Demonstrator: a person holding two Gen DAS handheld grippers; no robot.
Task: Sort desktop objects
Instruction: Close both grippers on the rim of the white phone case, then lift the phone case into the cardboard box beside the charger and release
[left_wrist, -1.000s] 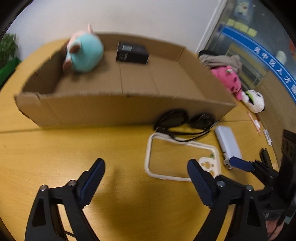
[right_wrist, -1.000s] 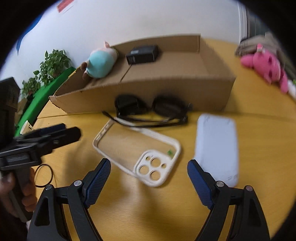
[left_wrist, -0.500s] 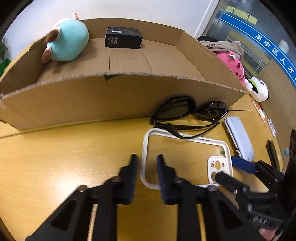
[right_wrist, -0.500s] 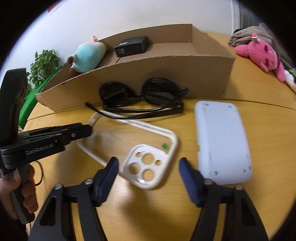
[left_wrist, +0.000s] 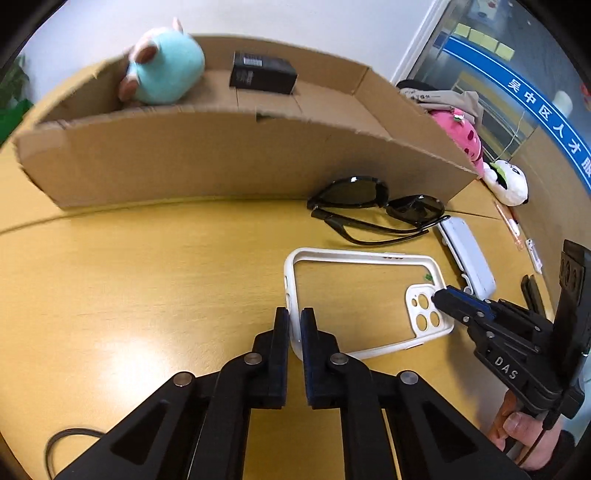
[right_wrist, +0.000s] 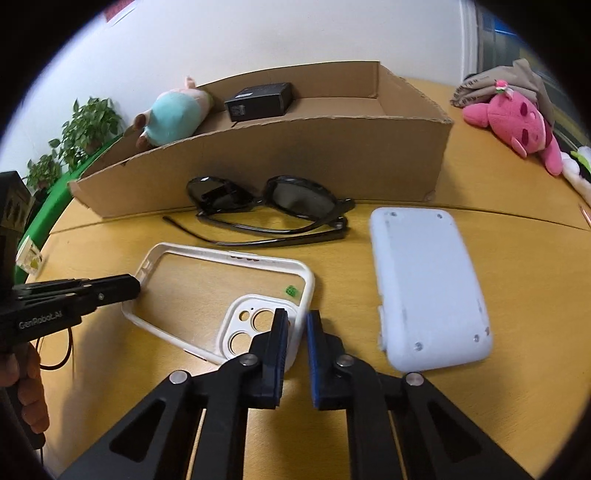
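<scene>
We have the white phone case (left_wrist: 364, 299) pinned at both ends on the yellow desk (left_wrist: 147, 280), just in front of the cardboard box (left_wrist: 221, 155) it looks bound for. At the case's left end, the left gripper (left_wrist: 294, 325) is pressed together on the thin rim, one pad on each side of the frame. At the case's camera-cutout end, the right gripper (right_wrist: 297, 332) is closing on the corner rim, which sits between its jaws with the pads against it. Behind the case, between it and the box wall, lie black sunglasses (right_wrist: 273, 206); to the case's right rests a pale blue-white device (right_wrist: 424, 288). The box holds a teal plush (left_wrist: 162, 62) and a black carton (left_wrist: 262, 74). To do this step well, we judge both ends should rise together and level, since the open frame will likely flex or twist; lift clear of the sunglasses' arm and over the box's front wall before letting go.
</scene>
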